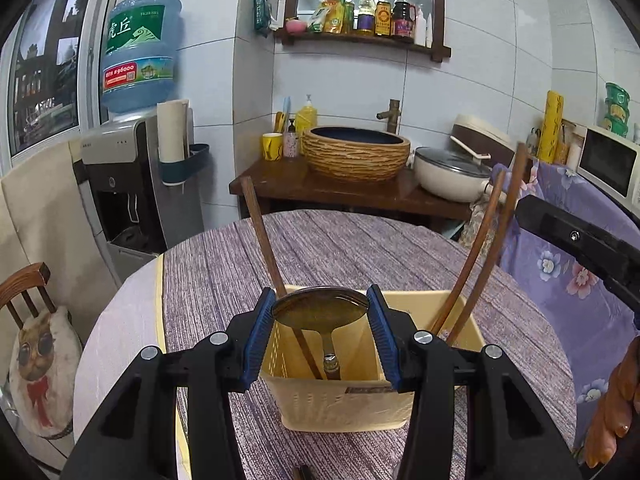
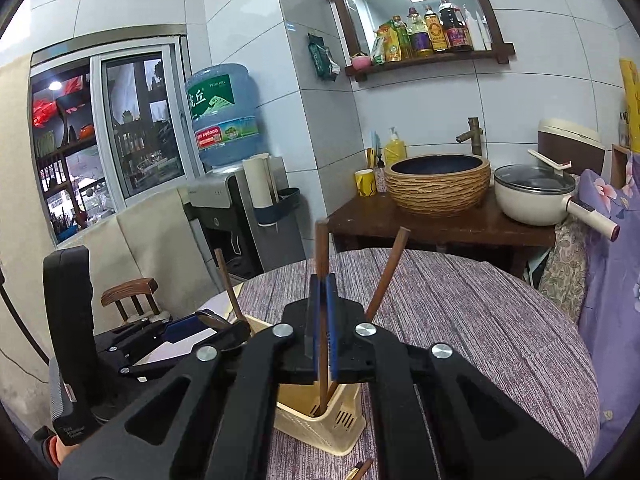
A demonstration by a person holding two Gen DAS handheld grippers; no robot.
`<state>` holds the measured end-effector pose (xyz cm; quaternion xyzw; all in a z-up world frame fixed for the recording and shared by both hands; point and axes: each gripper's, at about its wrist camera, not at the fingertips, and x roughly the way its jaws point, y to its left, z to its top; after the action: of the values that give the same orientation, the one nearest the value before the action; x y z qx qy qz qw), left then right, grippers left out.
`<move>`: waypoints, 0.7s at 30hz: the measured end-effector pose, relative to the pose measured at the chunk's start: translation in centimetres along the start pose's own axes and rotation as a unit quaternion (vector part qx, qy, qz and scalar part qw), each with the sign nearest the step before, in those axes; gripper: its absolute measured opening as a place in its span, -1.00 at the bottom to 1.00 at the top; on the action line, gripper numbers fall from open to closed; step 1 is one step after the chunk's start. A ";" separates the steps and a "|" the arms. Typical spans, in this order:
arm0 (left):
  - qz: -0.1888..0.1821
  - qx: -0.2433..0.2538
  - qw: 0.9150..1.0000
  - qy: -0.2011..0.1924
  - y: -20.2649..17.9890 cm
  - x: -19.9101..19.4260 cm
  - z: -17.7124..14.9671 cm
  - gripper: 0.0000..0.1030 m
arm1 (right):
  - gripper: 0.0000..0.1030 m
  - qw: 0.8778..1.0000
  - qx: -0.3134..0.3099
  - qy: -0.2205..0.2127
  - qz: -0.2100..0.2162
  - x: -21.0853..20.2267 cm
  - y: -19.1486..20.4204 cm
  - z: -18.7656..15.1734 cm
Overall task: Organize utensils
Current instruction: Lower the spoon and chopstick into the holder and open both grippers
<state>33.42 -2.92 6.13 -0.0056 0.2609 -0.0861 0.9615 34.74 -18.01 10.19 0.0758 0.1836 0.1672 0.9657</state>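
A cream plastic utensil holder [image 1: 344,404] stands on the round table with the purple cloth [image 1: 320,248]. My left gripper [image 1: 320,310] is shut on the bowl of a metal spoon [image 1: 320,308], handle down inside the holder. Brown chopsticks lean in it: one at the left [image 1: 260,236], two at the right [image 1: 480,248]. In the right wrist view my right gripper [image 2: 321,304] is shut on a brown chopstick [image 2: 321,248] that stands upright with its lower end in the holder [image 2: 320,428]. Another chopstick [image 2: 390,272] leans to the right.
Loose chopstick ends [image 2: 360,470] lie on the cloth near the front edge. Behind the table is a dark wooden counter [image 1: 288,188] with a woven basin [image 1: 356,152] and a white pot [image 1: 452,172]. A water dispenser [image 1: 132,168] stands left, a wooden chair [image 1: 28,292] beside it.
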 end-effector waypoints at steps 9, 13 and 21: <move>-0.011 -0.005 1.000 0.001 0.2 -0.2 -0.7 -0.03 | -0.92 1.000 0.013 -0.007 0.006 -0.3 -0.7 -0.8; -0.016 -0.005 1.000 -0.023 0.2 -2.4 -1.1 0.28 | -0.83 1.000 0.008 -0.009 -0.001 -1.3 -0.7 -1.8; -0.008 -0.024 0.999 -0.033 1.4 -5.7 -4.0 0.63 | -0.05 1.000 -0.008 0.007 -0.021 -3.7 0.0 -4.9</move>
<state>26.80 -0.45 5.44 -0.0337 0.2305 -0.0877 0.9685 29.64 -18.93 6.86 0.0630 0.1909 0.1484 0.9683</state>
